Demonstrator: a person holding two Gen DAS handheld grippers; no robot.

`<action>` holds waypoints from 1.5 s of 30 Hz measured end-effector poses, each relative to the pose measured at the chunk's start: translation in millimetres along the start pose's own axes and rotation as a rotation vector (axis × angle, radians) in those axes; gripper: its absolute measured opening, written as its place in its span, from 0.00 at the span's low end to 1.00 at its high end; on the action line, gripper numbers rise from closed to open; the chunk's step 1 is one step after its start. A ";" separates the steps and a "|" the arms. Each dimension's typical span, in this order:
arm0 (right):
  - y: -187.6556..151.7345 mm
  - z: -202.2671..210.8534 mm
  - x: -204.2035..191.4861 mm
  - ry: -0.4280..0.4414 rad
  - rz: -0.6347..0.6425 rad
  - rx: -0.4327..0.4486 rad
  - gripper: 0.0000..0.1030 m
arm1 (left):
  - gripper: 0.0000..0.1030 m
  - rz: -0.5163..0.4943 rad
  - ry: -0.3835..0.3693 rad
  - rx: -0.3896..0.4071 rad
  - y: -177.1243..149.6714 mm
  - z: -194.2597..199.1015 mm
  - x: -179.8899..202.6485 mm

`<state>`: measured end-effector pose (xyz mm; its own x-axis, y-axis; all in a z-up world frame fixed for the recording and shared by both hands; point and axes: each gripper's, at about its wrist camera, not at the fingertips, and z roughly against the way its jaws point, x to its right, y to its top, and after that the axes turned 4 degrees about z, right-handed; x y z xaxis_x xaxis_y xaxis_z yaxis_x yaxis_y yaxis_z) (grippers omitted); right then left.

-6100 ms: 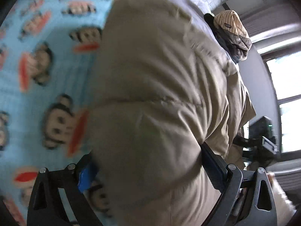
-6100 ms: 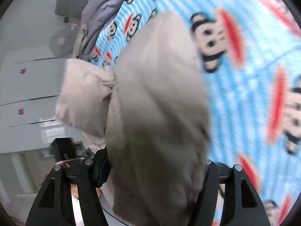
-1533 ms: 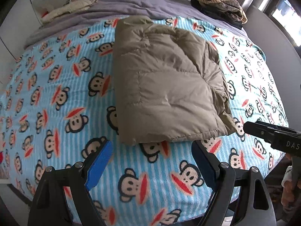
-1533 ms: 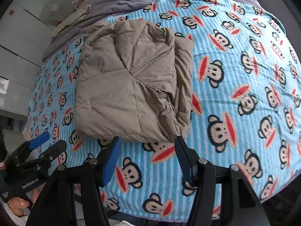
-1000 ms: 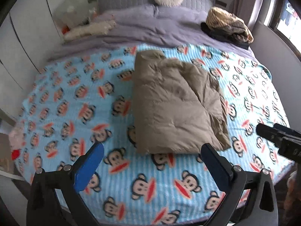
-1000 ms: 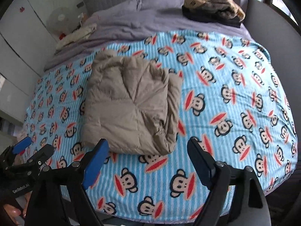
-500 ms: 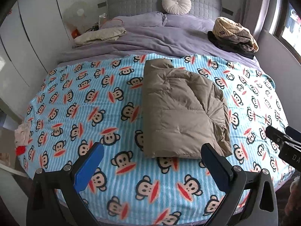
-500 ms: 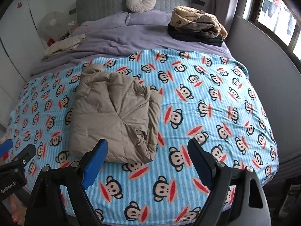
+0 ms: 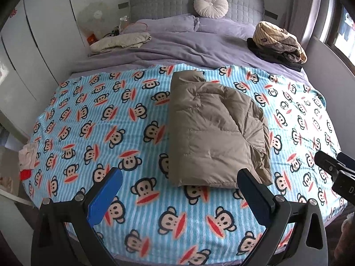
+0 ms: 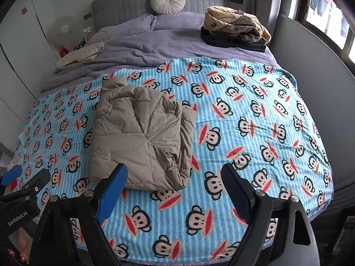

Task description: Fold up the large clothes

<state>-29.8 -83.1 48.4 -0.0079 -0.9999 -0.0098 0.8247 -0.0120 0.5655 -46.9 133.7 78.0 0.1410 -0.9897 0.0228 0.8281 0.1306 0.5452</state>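
Observation:
A beige puffy jacket [image 9: 213,133] lies folded into a rough rectangle on the blue monkey-print blanket [image 9: 99,119]. It also shows in the right wrist view [image 10: 142,137] on the same blanket [image 10: 255,115]. My left gripper [image 9: 179,175] is open and empty, held back from the bed's near edge in front of the jacket. My right gripper [image 10: 174,171] is open and empty, also well back from the jacket. Each gripper appears at the edge of the other's view.
A stack of folded clothes [image 9: 279,42] lies at the far right of the purple duvet [image 9: 177,46], a cream garment [image 9: 119,41] at the far left. White wardrobes [image 9: 33,44] stand left, a grey wall [image 10: 310,66] and window right. A round cushion [image 9: 210,4] leans on the headboard.
Both grippers let go of the jacket, which now lies folded on the blanket. Both have opened wide and drawn back and up from the bed, so more of the room shows.

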 end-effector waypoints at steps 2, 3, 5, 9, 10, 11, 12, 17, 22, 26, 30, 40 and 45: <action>1.1 0.9 1.0 0.001 0.001 0.001 0.86 | 1.00 -0.007 0.001 0.000 -0.6 0.0 2.9; 0.6 1.1 0.8 -0.001 0.000 0.002 0.86 | 1.00 -0.014 0.002 0.001 -0.8 0.2 4.9; 2.9 2.0 2.4 -0.004 0.004 0.006 0.86 | 1.00 -0.024 0.003 0.004 -1.4 0.5 7.9; 3.5 2.1 3.3 -0.005 0.004 0.006 0.86 | 1.00 -0.033 0.002 0.005 -1.1 0.4 12.7; 5.0 2.4 4.0 -0.005 0.005 0.006 0.86 | 1.00 -0.033 0.004 0.005 -1.0 0.4 13.6; 3.2 2.2 3.3 -0.005 0.002 0.006 0.86 | 1.00 -0.033 0.004 0.006 -0.9 0.5 14.0; 4.1 2.5 3.9 -0.005 0.002 0.007 0.86 | 1.00 -0.032 0.003 0.006 -1.1 0.4 13.8; 4.0 1.7 4.0 -0.004 0.002 0.005 0.86 | 1.00 -0.033 0.004 0.005 0.1 -0.3 15.0; 4.8 1.8 4.2 -0.005 0.003 0.007 0.86 | 1.00 -0.032 0.004 0.006 0.1 -0.4 14.5; 3.3 1.2 3.2 -0.004 0.001 0.005 0.86 | 1.00 -0.034 0.003 0.005 0.4 -0.7 14.3; 2.8 1.5 2.5 -0.005 -0.001 0.005 0.86 | 1.00 -0.035 0.004 0.006 0.7 -1.0 15.3; 3.6 1.6 3.0 -0.005 -0.002 0.005 0.86 | 1.00 -0.033 0.006 0.006 -0.2 -0.5 14.6; 3.1 1.3 3.0 -0.006 -0.001 0.005 0.86 | 1.00 -0.033 0.006 0.007 0.1 -1.0 15.1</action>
<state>-28.0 -86.2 51.2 -0.0119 -0.9999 -0.0054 0.8216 -0.0129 0.5699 -44.1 118.8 77.6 0.1169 -0.9931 0.0000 0.8287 0.0976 0.5511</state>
